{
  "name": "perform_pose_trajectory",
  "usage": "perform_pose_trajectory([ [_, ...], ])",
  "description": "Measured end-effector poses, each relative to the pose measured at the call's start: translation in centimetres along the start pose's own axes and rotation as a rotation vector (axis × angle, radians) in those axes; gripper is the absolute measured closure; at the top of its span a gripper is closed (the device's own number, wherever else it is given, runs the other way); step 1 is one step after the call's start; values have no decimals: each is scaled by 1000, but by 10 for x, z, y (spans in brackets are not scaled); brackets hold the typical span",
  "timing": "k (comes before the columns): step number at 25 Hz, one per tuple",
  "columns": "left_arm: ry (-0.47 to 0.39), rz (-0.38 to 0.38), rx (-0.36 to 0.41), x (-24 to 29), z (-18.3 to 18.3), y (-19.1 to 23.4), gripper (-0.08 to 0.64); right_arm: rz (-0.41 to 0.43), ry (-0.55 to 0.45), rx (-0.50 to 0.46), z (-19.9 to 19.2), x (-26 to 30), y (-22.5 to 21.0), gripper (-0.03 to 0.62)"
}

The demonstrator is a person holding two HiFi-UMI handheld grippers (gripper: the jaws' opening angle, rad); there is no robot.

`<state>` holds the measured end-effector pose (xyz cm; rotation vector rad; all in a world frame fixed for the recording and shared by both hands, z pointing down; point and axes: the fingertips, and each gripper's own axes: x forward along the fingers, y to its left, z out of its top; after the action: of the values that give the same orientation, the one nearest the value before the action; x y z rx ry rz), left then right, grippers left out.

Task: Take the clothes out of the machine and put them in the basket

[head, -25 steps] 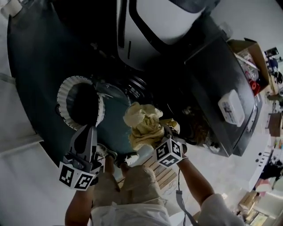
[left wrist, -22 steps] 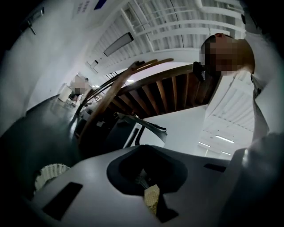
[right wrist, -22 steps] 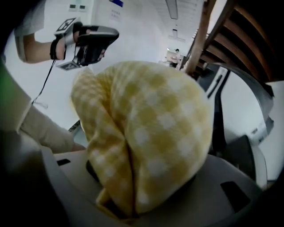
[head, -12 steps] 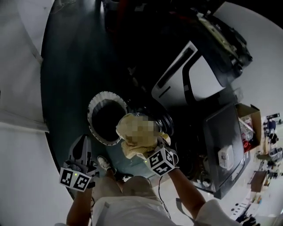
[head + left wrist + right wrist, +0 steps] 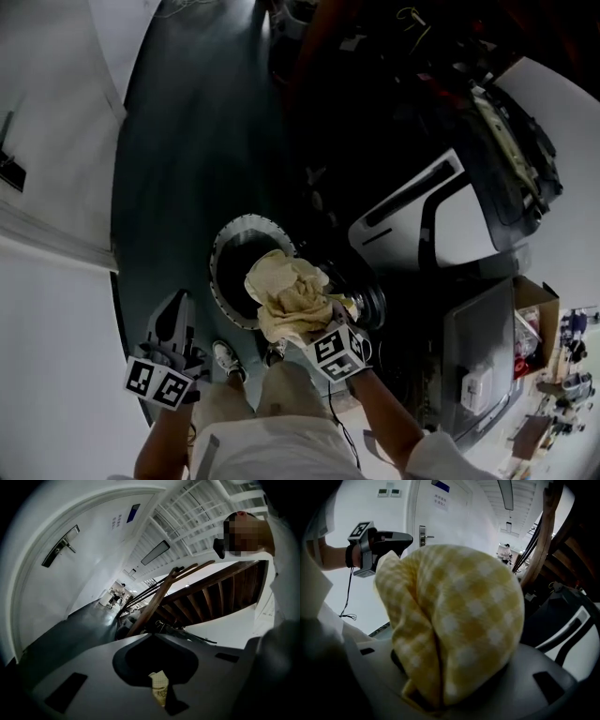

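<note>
The left tongs (image 5: pixel 176 306) are held low at the person's left side on a bent bare forearm, pointing away from the body. Their jaws are together, with a small pale scrap (image 5: pixel 159 689) at the seam; whether it is pinched is unclear. Just right of them the round white-rimmed basket (image 5: pixel 221 246) stands on the dark floor. The yellow checked cloth (image 5: pixel 286 298) is a bunched bundle over the basket's right rim. Its long axis runs from the grip up and left toward the basket mouth, and in the right gripper view a fold crease runs up its middle. The right tongs (image 5: pixel 328 330) are clamped on the cloth's lower end, forearm reaching forward. The white machine (image 5: pixel 441 211) stands to the right.
</note>
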<state>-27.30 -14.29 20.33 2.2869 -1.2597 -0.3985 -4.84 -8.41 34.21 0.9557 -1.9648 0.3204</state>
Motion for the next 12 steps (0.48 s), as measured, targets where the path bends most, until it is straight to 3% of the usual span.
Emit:
perform_pose_trajectory([
  [6, -48, 106, -9, 25, -9, -1, 549, 108, 20, -57, -4, 61, -19, 353],
  [12, -70, 158, -4, 45, -27, 17, 549, 181, 29, -116, -8, 106, -22, 353],
])
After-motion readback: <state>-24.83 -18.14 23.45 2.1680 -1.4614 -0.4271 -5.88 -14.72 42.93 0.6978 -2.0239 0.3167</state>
